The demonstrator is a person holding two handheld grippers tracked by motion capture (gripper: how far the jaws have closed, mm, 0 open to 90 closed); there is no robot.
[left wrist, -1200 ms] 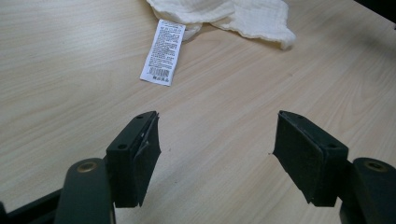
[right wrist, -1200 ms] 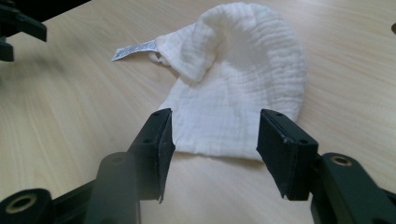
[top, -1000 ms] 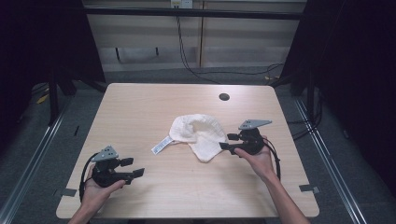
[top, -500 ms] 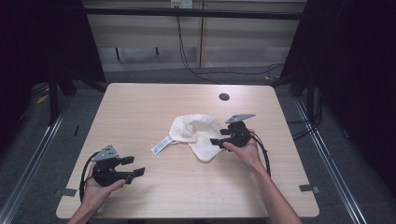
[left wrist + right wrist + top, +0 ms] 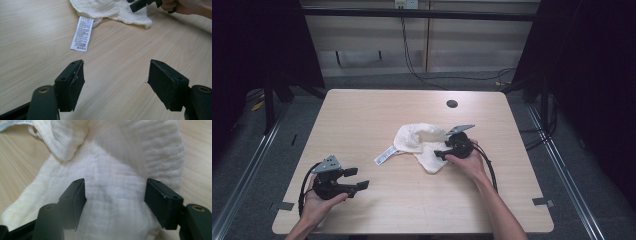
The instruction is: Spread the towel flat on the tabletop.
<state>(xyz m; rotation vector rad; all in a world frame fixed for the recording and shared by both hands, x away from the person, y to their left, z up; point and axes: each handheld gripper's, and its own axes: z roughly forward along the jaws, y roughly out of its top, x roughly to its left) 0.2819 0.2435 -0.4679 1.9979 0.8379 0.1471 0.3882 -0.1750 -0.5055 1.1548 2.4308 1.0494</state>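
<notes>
Wooden table (image 5: 362, 120) holds a crumpled white cloth (image 5: 419, 142) near centre. Right gripper (image 5: 443, 153) hovers wide open over it; left gripper (image 5: 357, 179) gapes empty near the front-left corner. Cloth looks soft, light; pinch an edge fold.

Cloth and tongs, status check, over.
Left tongs open, over bare table. Right tongs open, over the white cloth, not gripping. Label lies flat beside the cloth. Nothing in the way.

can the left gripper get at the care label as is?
Probably yes. The label lies flat on bare table ahead of the open left gripper, nothing between. The right gripper sits over the cloth, off to the side.
</notes>
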